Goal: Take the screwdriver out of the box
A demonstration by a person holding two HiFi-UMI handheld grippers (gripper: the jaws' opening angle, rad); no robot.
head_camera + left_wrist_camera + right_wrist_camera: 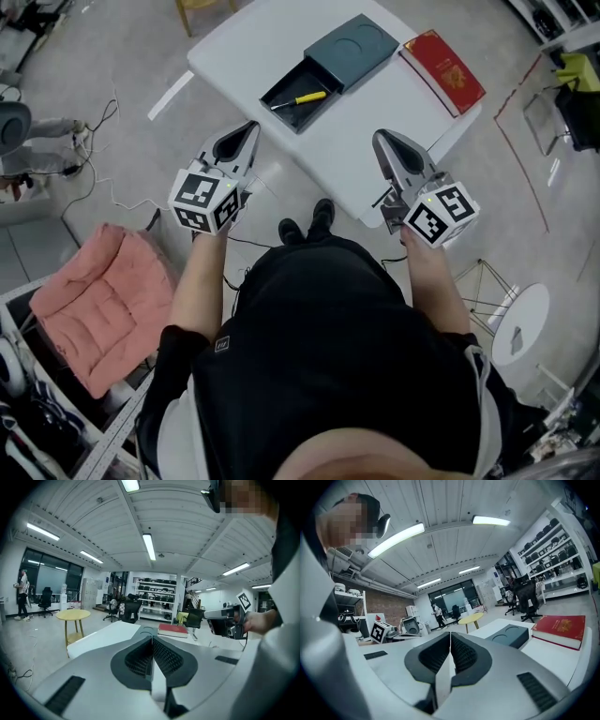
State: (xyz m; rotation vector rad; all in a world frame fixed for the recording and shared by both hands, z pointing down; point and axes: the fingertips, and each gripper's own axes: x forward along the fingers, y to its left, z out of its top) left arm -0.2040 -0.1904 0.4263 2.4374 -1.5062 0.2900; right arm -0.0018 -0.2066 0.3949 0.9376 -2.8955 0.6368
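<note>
A yellow-handled screwdriver (pixel 300 99) lies inside an open dark box (pixel 292 109) on the white table (pixel 375 131). The box's lid (pixel 352 49) rests beside it, further along the table; it also shows as a dark block (pixel 512 635) in the right gripper view. My left gripper (pixel 246 131) hangs shut and empty off the table's near left edge, short of the box. My right gripper (pixel 383 142) is shut and empty over the table's near edge, to the right of the box. In each gripper view the jaws meet with nothing between them, at left gripper (pixel 152 639) and right gripper (pixel 450 637).
A red book (pixel 443 69) lies at the table's right end, red book (pixel 561 628) in the right gripper view too. A pink cushion (pixel 98 305) sits on the floor at lower left. Cables trail on the floor at left. A round yellow table (pixel 73 615) stands far off.
</note>
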